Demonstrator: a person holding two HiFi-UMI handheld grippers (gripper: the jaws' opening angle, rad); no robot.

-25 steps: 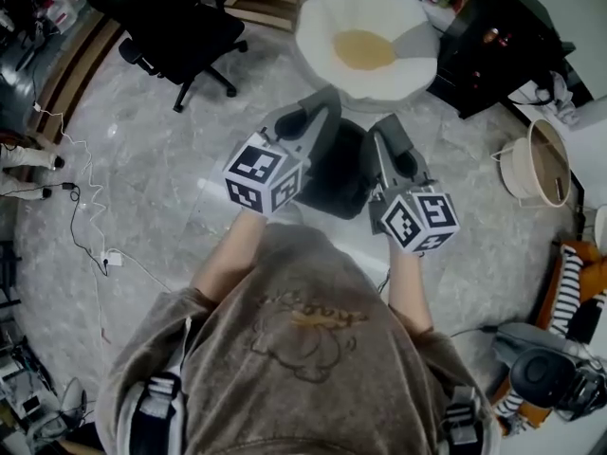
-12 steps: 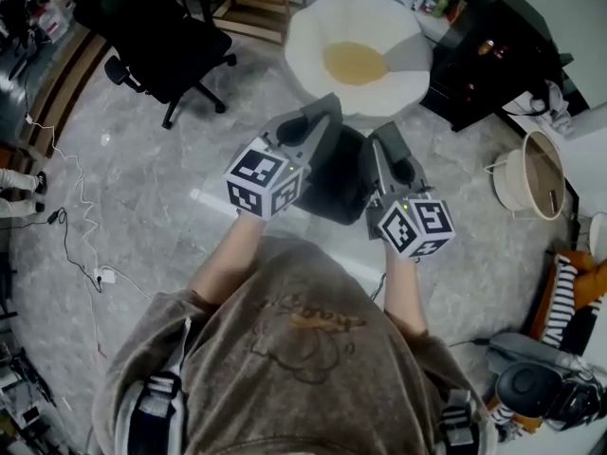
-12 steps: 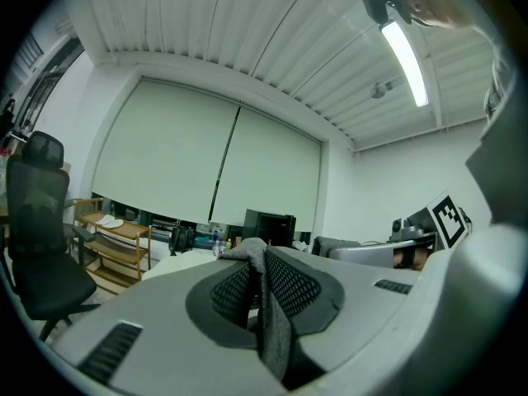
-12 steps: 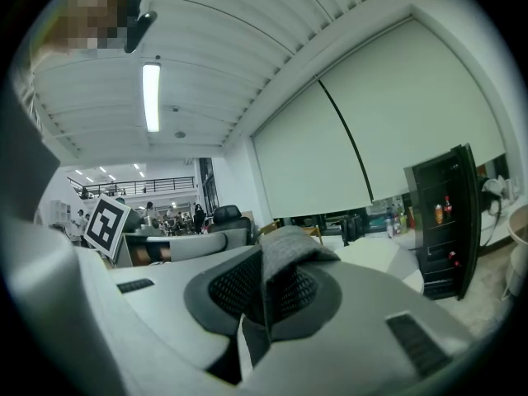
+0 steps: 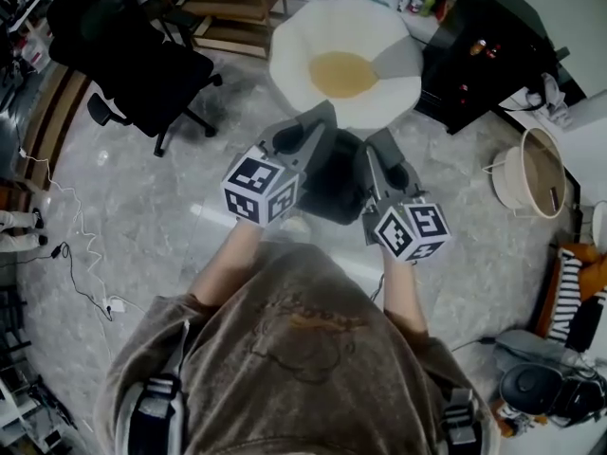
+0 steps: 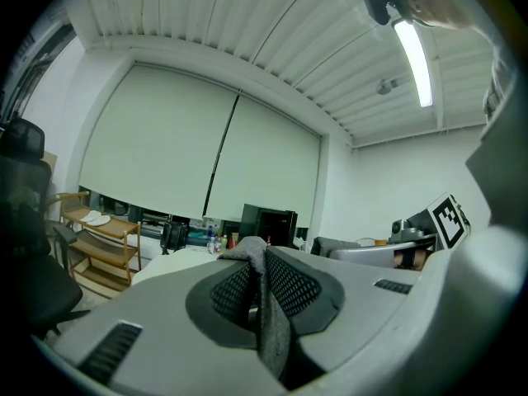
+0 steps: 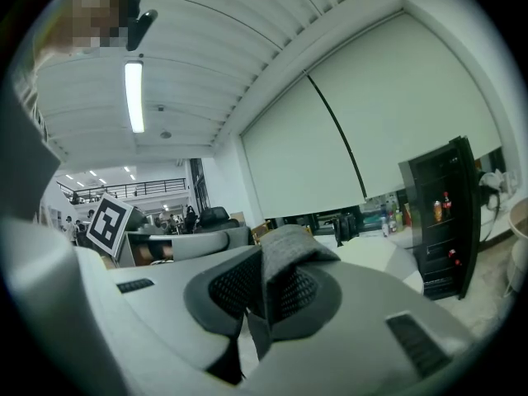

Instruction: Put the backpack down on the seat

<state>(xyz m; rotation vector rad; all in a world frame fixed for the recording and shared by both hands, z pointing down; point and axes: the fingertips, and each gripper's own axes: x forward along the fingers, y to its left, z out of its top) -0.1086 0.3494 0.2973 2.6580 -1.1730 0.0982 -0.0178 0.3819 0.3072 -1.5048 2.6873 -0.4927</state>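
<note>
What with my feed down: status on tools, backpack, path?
Left tool shut on grey fabric strap; right tool likewise. Black backpack hanging between them, not yet on white round seat. Path clear.

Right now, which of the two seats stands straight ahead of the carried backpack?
The round white seat with the yellow centre, just beyond the backpack. The black office chair stands off to the left, on castors.
</note>
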